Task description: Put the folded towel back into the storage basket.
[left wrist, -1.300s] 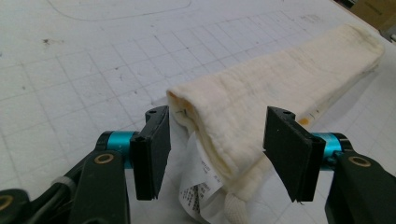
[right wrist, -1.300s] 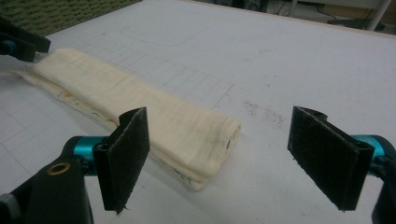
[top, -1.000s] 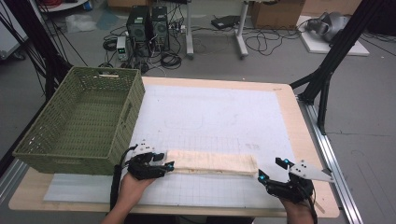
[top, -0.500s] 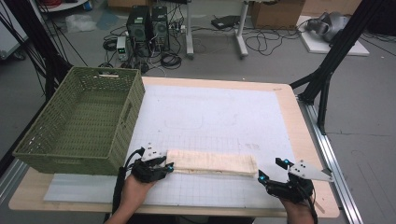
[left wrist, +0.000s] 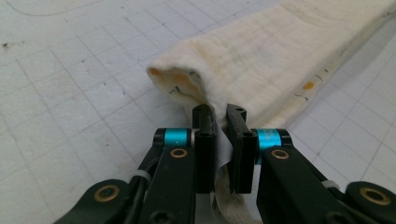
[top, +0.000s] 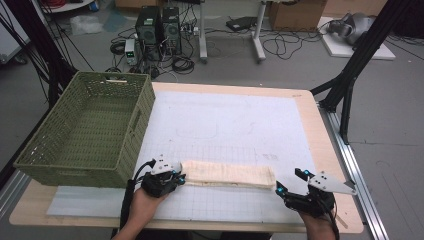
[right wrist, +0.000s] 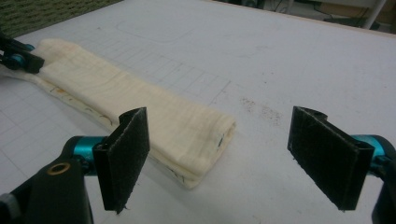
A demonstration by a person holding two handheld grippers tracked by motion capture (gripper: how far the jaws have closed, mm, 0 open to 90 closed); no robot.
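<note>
A long folded cream cloth (top: 227, 174) lies across the near part of the white grid mat (top: 225, 115). My left gripper (top: 181, 177) is at its left end. Its jaws have just been closing and now pinch a fold of the cloth (left wrist: 280, 60) between the pads, as the left gripper (left wrist: 220, 114) view shows up close. My right gripper (top: 289, 181) stands open just off the cloth's right end. In the right gripper (right wrist: 219, 121) view the wide pads frame that end of the cloth (right wrist: 140, 112) without touching it, and the left gripper (right wrist: 18, 58) sits at the far end.
A green woven basket (top: 142, 110) stands on the table's left side, close behind my left hand. The mat stretches away beyond the cloth. The wooden table edge (top: 330, 150) runs along the right, with black frame legs and cables on the floor behind.
The left gripper's jaws have closed onto the cloth's left end. The right gripper and the cloth have stayed where they were.
</note>
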